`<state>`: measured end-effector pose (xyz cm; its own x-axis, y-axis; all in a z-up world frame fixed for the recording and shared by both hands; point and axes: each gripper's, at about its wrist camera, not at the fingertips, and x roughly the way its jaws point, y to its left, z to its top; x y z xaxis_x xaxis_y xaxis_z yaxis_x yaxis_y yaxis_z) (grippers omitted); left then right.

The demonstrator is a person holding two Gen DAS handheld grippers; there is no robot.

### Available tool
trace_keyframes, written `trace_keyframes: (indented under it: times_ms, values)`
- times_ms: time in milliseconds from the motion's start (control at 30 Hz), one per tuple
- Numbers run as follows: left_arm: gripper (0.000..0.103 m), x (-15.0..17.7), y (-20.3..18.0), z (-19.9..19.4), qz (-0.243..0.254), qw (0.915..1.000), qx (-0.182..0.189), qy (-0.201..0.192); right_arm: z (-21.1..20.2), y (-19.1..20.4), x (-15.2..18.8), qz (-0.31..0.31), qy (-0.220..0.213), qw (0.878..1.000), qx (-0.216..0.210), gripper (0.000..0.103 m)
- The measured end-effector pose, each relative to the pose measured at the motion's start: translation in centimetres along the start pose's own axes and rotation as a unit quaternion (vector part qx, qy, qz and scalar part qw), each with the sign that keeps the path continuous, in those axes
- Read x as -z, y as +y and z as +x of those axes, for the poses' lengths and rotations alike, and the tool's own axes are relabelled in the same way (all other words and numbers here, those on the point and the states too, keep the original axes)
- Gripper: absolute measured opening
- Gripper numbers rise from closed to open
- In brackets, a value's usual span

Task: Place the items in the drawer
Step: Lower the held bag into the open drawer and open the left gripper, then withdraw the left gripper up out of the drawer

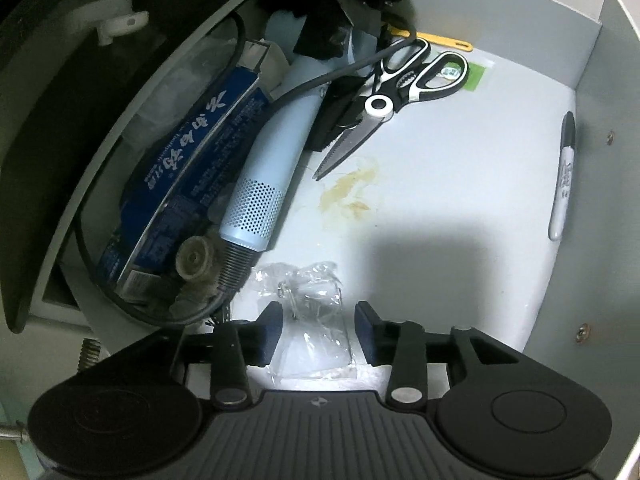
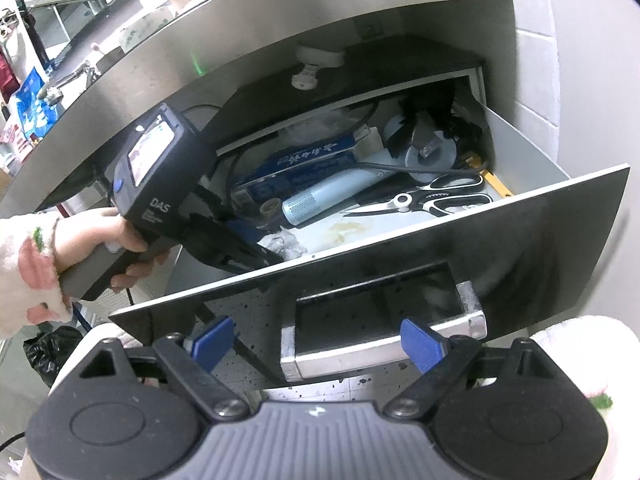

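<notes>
We find the drawer [image 2: 520, 152] pulled open and already holding scissors [image 1: 404, 92], a blue box [image 1: 192, 176] and a clear plastic bag [image 1: 312, 320] lying between our left gripper's [image 1: 316, 332] parted jaws (released or about to be lifted, we cannot tell), while our right gripper [image 2: 316, 344] hangs open and empty before the handle [image 2: 384, 344].

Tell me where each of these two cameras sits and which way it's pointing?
Left wrist: sits on the left gripper, inside the open drawer, looking down at its floor; its open fingers straddle a clear bag.
Right wrist: sits on the right gripper, outside, facing the drawer front and its handle; it shows the person's hand and sleeve holding the left gripper.
Shared: scissors, blue box, pale blue tube.
</notes>
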<state>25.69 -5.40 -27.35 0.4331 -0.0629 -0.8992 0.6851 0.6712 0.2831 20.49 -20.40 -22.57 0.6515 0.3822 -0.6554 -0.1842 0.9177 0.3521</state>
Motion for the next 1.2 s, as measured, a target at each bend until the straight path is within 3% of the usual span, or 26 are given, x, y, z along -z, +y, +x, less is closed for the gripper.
trace_keyframes:
  times_ms: [167,367,533,700,833,1200]
  values:
    - [0.040,0.0,1.0,-2.6,-0.030,0.9989,0.017,-0.031,-0.1,-0.1,0.0,-0.003,-0.001,1.000,0.001,0.091]
    - [0.051,1.1,1.6,-7.2,-0.061,0.9944,0.023,-0.082,-0.1,0.0,0.0,-0.005,-0.001,1.000,0.004,0.091]
    - [0.066,2.2,1.5,-11.0,-0.081,0.9895,0.018,-0.118,-0.3,0.3,-0.2,-0.016,-0.004,1.000,0.009,0.091]
    - [0.076,4.1,1.0,-15.7,-0.110,0.9770,-0.007,-0.183,-0.7,0.6,-0.8,-0.031,-0.014,0.999,0.020,0.091]
    - [0.086,5.8,0.5,-19.1,-0.132,0.9618,-0.038,-0.237,-0.8,0.8,-1.2,-0.043,-0.017,0.999,0.026,0.091]
    - [0.091,10.1,-2.2,-22.7,-0.194,0.9333,-0.058,-0.297,-1.2,0.4,-2.3,-0.070,-0.028,0.994,0.073,0.091]
